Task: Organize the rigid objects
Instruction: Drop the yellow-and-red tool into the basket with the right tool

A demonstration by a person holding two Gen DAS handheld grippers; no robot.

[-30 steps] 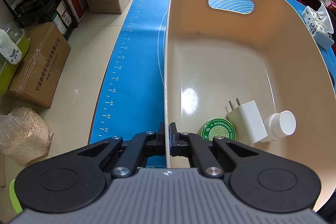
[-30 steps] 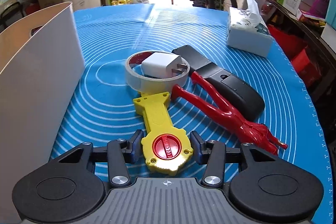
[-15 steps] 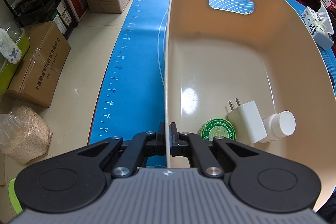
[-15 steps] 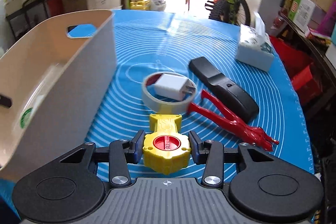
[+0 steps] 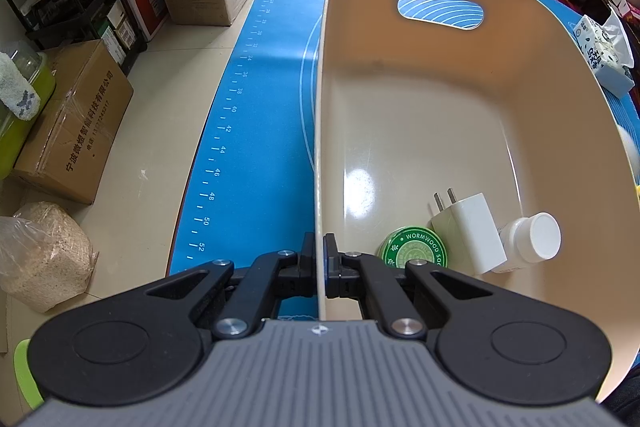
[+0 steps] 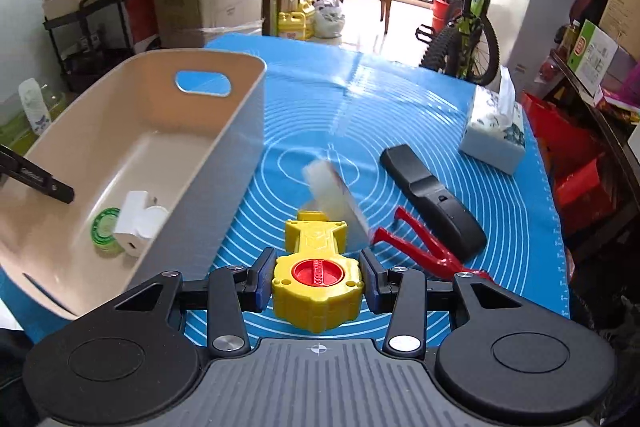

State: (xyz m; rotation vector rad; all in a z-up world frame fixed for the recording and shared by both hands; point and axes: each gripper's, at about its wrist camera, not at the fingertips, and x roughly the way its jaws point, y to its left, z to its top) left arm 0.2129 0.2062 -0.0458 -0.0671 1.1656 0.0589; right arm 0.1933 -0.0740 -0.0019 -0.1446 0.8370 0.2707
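Note:
My left gripper [image 5: 319, 259] is shut on the near left rim of the beige bin [image 5: 440, 99]. Inside the bin lie a green round tin [image 5: 414, 247], a white charger plug [image 5: 468, 231] and a white-capped bottle [image 5: 532, 239]. My right gripper [image 6: 318, 281] is shut on the round head of a yellow toy with a red centre [image 6: 318, 275] and holds it above the blue mat, right of the bin [image 6: 132, 147]. A blurred tape ring with a white plug [image 6: 332, 191] shows tilted just beyond the toy's handle.
On the blue mat [image 6: 400, 115] lie a black mouse-like device [image 6: 432, 195], red tongs [image 6: 420, 247] and a tissue box [image 6: 494, 135]. Cardboard boxes [image 5: 72, 123] and a sack stand on the floor left of the table. A bicycle stands behind the table.
My right gripper has lifted the yellow toy up and back from the mat; the tape ring with the plug now appears tilted and blurred. My left gripper has kept its hold on the bin rim.

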